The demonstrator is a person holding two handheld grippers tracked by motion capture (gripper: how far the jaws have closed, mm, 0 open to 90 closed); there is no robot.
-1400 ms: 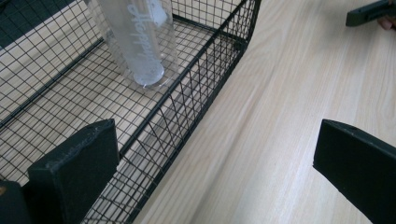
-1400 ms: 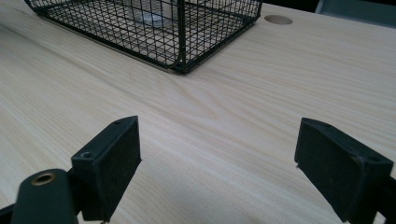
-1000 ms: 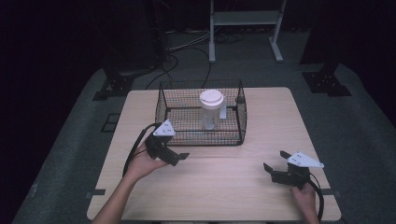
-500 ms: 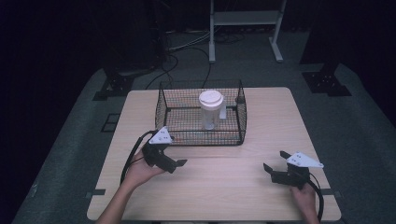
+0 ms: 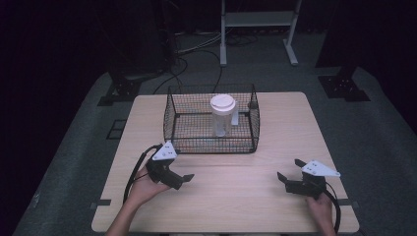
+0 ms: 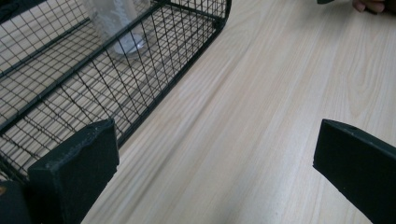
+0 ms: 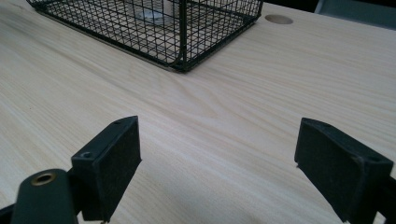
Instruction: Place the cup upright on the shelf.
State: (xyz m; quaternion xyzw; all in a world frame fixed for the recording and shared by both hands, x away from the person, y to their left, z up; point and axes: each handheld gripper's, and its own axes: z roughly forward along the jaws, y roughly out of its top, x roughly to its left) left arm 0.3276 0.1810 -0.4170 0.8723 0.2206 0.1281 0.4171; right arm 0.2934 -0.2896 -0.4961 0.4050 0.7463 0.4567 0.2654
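A black wire basket (image 5: 173, 120) stands at the table's far middle. Inside it a clear plastic cup with a white lid (image 5: 222, 114) stands upright. My left gripper (image 5: 183, 180) rests in a hand near the front left, open and empty, its jaws pointing right. In the left gripper view the basket wall (image 6: 93, 70) runs along the left of the open left gripper (image 6: 215, 177), with the cup's base (image 6: 116, 28) behind the mesh. My right gripper (image 5: 290, 170) sits open and empty at the front right. In the right gripper view the right gripper (image 7: 224, 163) faces the basket's corner (image 7: 180, 46).
The light wooden table (image 5: 285, 128) has bare wood between basket and grippers. A round cable hole (image 7: 279, 19) lies past the basket. Fingers of the other hand (image 6: 371, 4) show far off. Cables, dark stands and a grey frame (image 5: 255, 19) stand on the floor beyond.
My left gripper has drawn back from the basket's front left corner toward the table's near edge, staying open. The right gripper has not moved.
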